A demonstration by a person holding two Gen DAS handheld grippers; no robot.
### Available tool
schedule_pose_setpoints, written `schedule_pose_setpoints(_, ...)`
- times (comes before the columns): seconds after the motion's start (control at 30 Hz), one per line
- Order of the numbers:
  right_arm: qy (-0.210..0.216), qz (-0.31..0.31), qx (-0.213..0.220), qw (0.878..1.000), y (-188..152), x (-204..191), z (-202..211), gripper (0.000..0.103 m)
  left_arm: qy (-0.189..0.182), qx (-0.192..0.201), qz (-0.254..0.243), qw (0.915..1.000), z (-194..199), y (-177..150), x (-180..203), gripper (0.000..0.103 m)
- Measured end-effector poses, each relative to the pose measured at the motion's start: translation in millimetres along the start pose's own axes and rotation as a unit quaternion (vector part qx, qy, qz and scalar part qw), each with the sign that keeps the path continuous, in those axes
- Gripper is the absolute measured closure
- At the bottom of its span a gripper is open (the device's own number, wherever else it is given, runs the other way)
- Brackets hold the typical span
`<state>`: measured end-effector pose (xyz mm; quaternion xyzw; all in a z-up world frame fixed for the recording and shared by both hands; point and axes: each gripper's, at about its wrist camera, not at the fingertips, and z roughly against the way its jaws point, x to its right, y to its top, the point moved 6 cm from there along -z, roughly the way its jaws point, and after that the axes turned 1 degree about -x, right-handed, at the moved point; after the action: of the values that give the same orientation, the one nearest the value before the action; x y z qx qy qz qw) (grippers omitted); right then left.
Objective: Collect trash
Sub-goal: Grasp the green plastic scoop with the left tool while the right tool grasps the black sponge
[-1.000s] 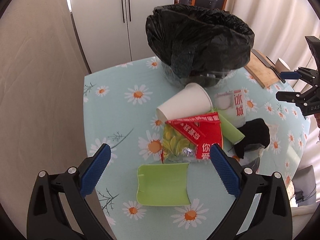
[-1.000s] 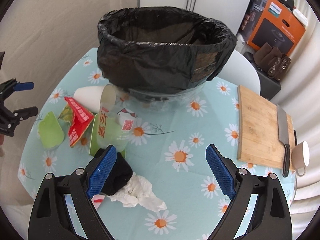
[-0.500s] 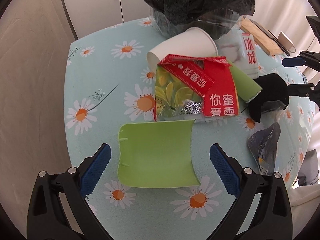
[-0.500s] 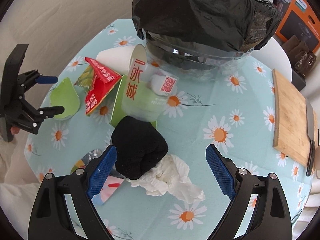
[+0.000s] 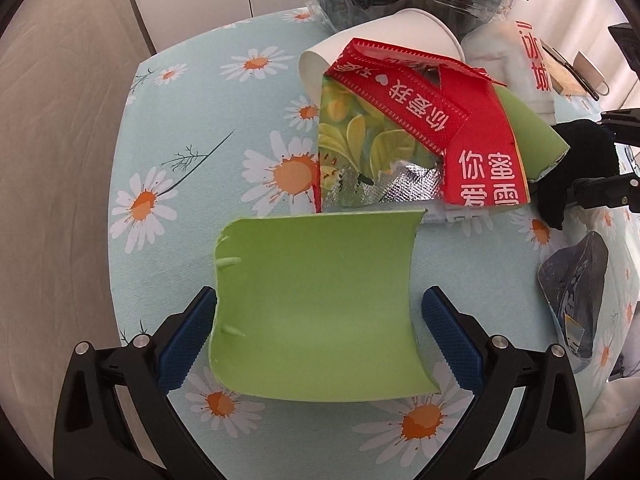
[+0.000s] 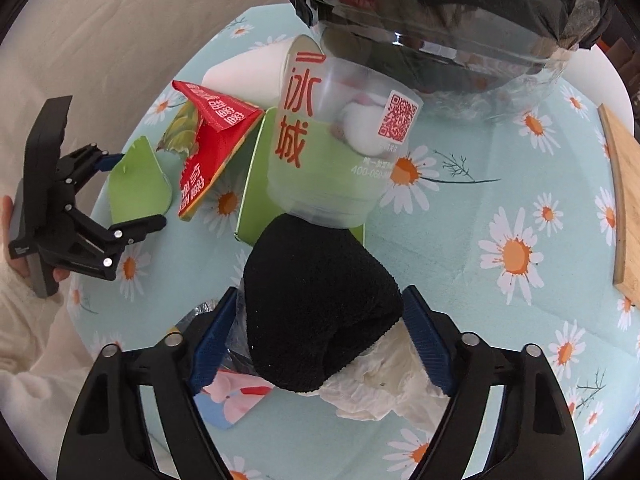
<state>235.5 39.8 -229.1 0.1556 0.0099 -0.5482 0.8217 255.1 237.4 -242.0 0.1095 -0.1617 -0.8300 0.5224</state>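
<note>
While the litter lies scattered across the daisy-print tabletop (image 5: pixel 192 92), I bring both tools down over their first targets. My left hand-held gripper (image 5: pixel 316 332) stands spread on either side of a curved green card scrap (image 5: pixel 316 300); its blue pads sit just beside the scrap's edges, and I cannot say they press on it. My right hand-held gripper (image 6: pixel 316 340) is closing around a black cloth bundle (image 6: pixel 320 304), which sits between the jaws on top of a crumpled white tissue (image 6: pixel 384 384), with the pads near its sides but not clearly biting. Just beyond lie a clear plastic cup with red lettering (image 6: pixel 332 136), a white paper cup (image 5: pixel 384 36), a torn red and green snack wrapper (image 5: pixel 404 128), a folded green carton (image 5: pixel 528 128) and a dark foil pouch (image 5: pixel 576 288) at the tabletop's edge. The bin lined with a black bag (image 6: pixel 444 4) stands at the far side, touching the pile; what it holds I cannot tell. I judge the job barely begun: nothing is lifted, and every piece in sight must go into the bin. A wooden board (image 6: pixel 624 200) on the right is not litter.
</note>
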Motion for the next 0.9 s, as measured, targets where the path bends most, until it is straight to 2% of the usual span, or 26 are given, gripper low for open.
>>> schedule_pose_setpoints(0.07, 0.016, -0.011, 0.002, 1.000, -3, -2, -3, 0.038, 0.000, -0.002, -0.001, 1.0000, 0, 0, 0, 0.004)
schedule_pose_setpoints(0.2, 0.024, -0.026, 0.005, 0.999, -7, -5, -8, 0.041, 0.001, -0.020, 0.004, 0.9998, -2, 5, 0, 0.004)
schedule_pose_setpoints(0.33, 0.027, -0.030, 0.009, 0.999, -11, -7, -5, 0.044, -0.002, -0.010, -0.005, 0.9999, -4, 7, 2, 0.004)
schedule_pose_setpoints(0.5, 0.014, -0.022, 0.010, 1.000, -15, -11, 5, 0.045, 0.001, -0.004, 0.007, 1.0000, -3, 5, 5, 0.005)
schedule_pose_setpoints(0.53, 0.010, -0.021, 0.010, 1.000, -16, -10, 9, 0.045, 0.000, -0.004, 0.005, 1.0000, 0, 5, 8, 0.008)
schedule_pose_setpoints(0.6, 0.007, -0.023, 0.017, 1.000, -18, -8, 17, 0.045, -0.004, 0.003, -0.003, 1.0000, 5, 5, 12, 0.019)
schedule_pose_setpoints(0.73, 0.012, -0.030, 0.039, 0.999, -20, -4, 34, 0.045, -0.009, -0.004, -0.010, 0.9999, 9, 2, 19, 0.020)
schedule_pose_setpoints(0.9, 0.015, -0.019, 0.060, 0.998, -19, 5, 54, 0.045, -0.011, -0.017, 0.012, 0.9997, 14, -4, 22, 0.020)
